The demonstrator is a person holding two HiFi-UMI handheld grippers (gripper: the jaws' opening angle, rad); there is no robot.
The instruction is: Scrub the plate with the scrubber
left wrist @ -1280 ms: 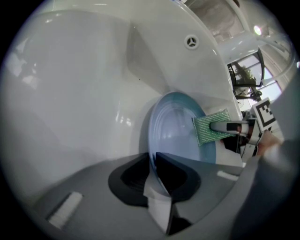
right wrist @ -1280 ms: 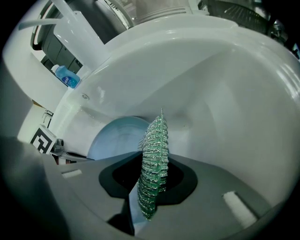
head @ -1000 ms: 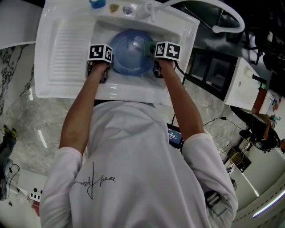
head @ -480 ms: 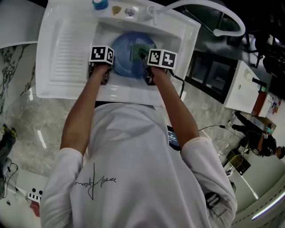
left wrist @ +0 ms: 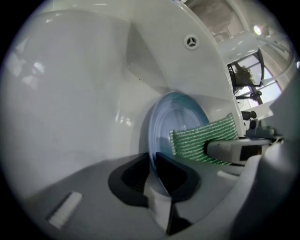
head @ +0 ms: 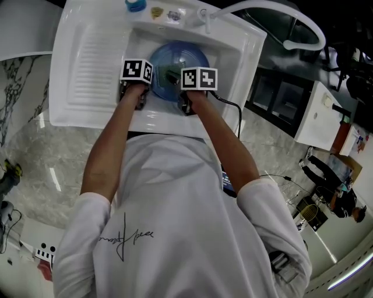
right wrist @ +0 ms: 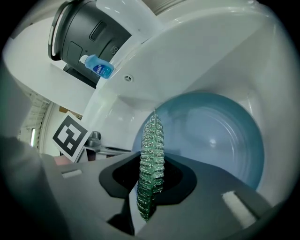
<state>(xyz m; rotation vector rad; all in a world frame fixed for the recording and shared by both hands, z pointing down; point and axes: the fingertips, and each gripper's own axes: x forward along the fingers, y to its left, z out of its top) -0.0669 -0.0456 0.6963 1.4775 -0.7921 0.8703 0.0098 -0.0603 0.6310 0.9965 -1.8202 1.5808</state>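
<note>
Head view: I am standing at a white sink [head: 87, 55] set in a marble table [head: 35, 145], with both arms reaching into the basin. The ribbed draining board lies to the left and the basin to the right.

Left claw [left wrist: 155, 168]: the jaws are closed on the rim of the blue plate [left wrist: 177, 115], gripping it at its near-left edge. The plate is inside the basin. I cannot tell whether its far edge rests on the basin floor or is held off it.

Right claw [right wrist: 149, 185]: the jaws are clamped on the green scrubber [right wrist: 151, 154], which stands edge-on between them and sticks out past the tips. In the left gripper view, the flat of the scrubber lies against the plate's face and the right claw comes in from the right. From above, the scrubber sits on the left part of the plate, just beside the left claw's marker cube [head: 137, 70].

The two claws are close together, on the near side of the plate. The far and right parts of the plate's face are uncovered.

On the far ledge of the sink:
- A blue bottle [right wrist: 99, 66] stands at the left.
- A white tap [head: 201, 13] is mounted further right, with a white spout [head: 291, 17] curving away to the right.
</note>
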